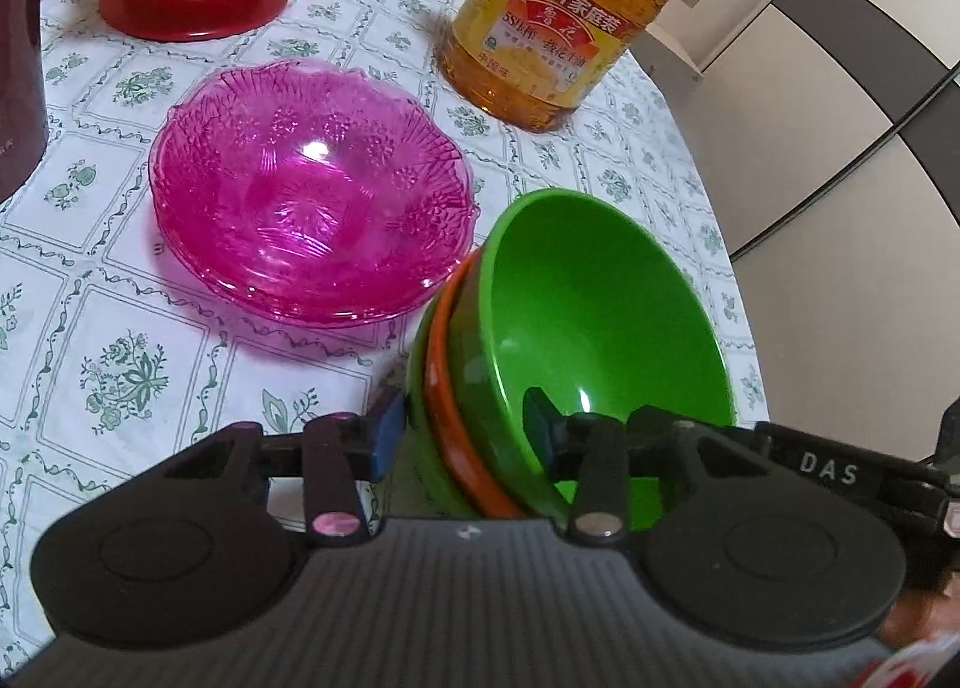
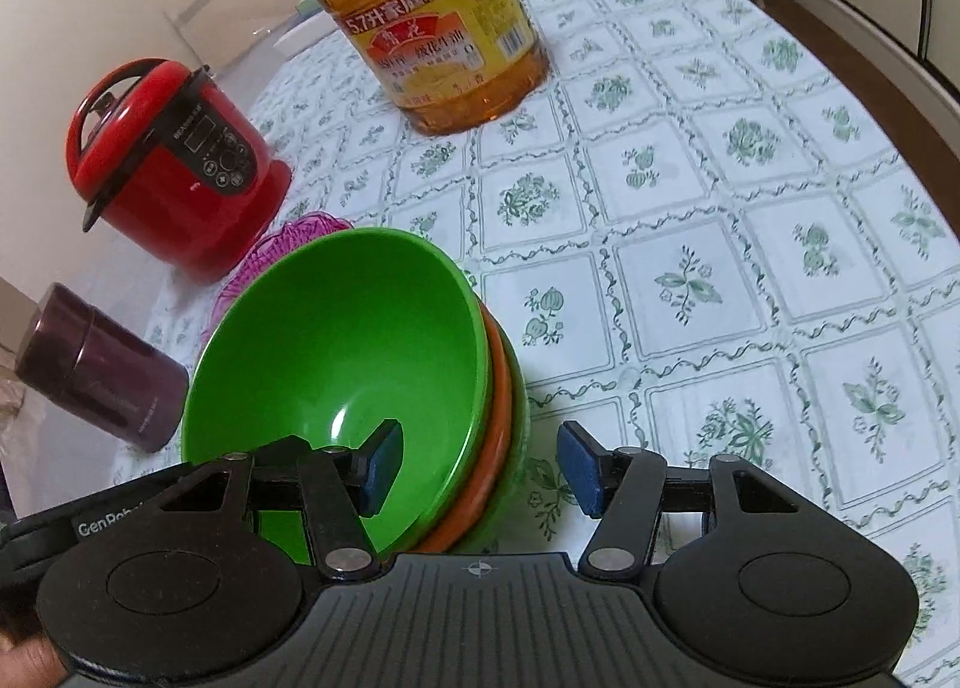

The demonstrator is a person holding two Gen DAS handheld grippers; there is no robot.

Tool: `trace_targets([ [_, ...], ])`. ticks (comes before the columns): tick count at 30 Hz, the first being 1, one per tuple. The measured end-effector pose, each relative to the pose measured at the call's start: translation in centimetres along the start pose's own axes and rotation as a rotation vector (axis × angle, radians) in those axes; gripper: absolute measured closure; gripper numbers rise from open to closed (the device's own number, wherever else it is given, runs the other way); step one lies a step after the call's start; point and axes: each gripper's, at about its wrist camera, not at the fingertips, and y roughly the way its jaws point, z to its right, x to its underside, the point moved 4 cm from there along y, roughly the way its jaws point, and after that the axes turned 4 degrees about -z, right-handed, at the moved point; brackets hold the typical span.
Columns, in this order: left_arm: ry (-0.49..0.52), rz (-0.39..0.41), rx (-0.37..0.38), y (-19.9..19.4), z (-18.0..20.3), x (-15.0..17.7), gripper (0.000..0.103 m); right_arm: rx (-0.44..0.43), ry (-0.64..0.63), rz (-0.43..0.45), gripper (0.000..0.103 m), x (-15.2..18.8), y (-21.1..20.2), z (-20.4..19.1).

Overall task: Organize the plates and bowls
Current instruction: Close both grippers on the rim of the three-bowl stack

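Note:
A stack of bowls, a green bowl (image 1: 594, 316) nested in an orange one (image 1: 456, 436) and another green one, sits on the table. My left gripper (image 1: 462, 424) straddles its near rim, one pad outside and one inside; the jaws stand apart. My right gripper (image 2: 477, 463) straddles the opposite rim of the same green bowl (image 2: 342, 340), with a gap beside the outer pad. A stack of pink glass bowls (image 1: 312, 190) lies just left of the green stack and shows partly behind it in the right wrist view (image 2: 288, 244).
A large oil bottle (image 1: 564, 21) stands behind the bowls. A red cooker (image 2: 174, 159) and a dark maroon canister (image 2: 102, 382) stand at the left. The floral tablecloth (image 2: 750, 268) stretches to the right; the table edge curves nearby (image 1: 720, 208).

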Motion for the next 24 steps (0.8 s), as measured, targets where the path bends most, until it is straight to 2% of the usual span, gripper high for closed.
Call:
trace_targets([
  [8, 0.016, -0.003, -0.002, 0.1, -0.1, -0.1, 0.066, -0.018, 0.029, -0.034, 0.063, 0.4, 1.1, 0.4],
  [24, 0.034, -0.005, -0.019, -0.7, 0.3, 0.8, 0.067, 0.033, 0.009, -0.023, 0.070, 1.0, 0.3, -0.2],
])
